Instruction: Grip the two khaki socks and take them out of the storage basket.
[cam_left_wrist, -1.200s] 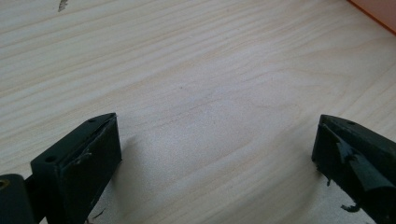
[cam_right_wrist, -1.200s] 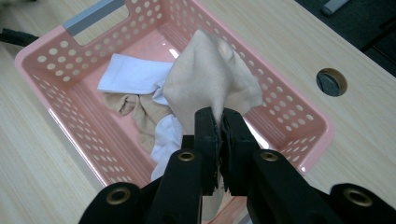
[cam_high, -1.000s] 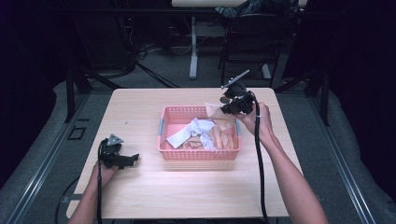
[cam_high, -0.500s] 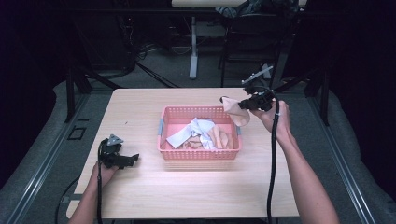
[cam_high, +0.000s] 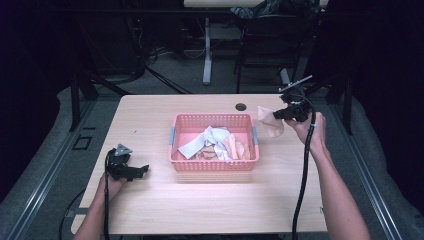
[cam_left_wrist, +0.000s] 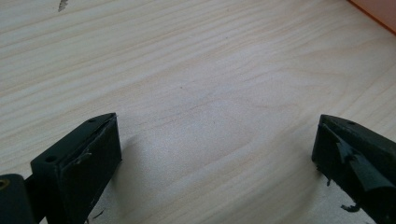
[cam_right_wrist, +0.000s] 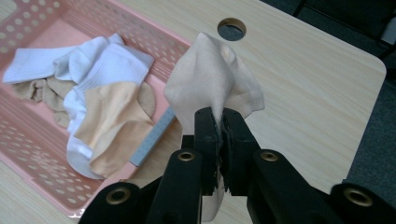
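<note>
A pink plastic basket (cam_high: 180, 123) sits mid-table with white and beige socks (cam_high: 217, 141) piled inside. My right gripper (cam_high: 280, 114) hangs in the air just right of the basket, shut on a beige sock (cam_high: 270, 124) that dangles from its jaws. In the right gripper view the beige sock (cam_right_wrist: 212, 84) bunches above the closed right gripper (cam_right_wrist: 219, 116), with the basket (cam_right_wrist: 149, 37) and its socks (cam_right_wrist: 100, 77) off to the left. My left gripper (cam_high: 144, 169) rests low on the table's left front, open; in its own view the left gripper (cam_left_wrist: 217, 149) has bare wood between the jaws.
The light wooden table (cam_high: 150, 115) has a round cable hole (cam_high: 241, 106) behind the basket. Black cables trail from both grippers. Desk legs and a chair base stand on the dark floor beyond the far edge.
My right gripper has lifted the beige sock out of the basket and carried it right, past the basket's right edge. The left gripper has stayed put.
</note>
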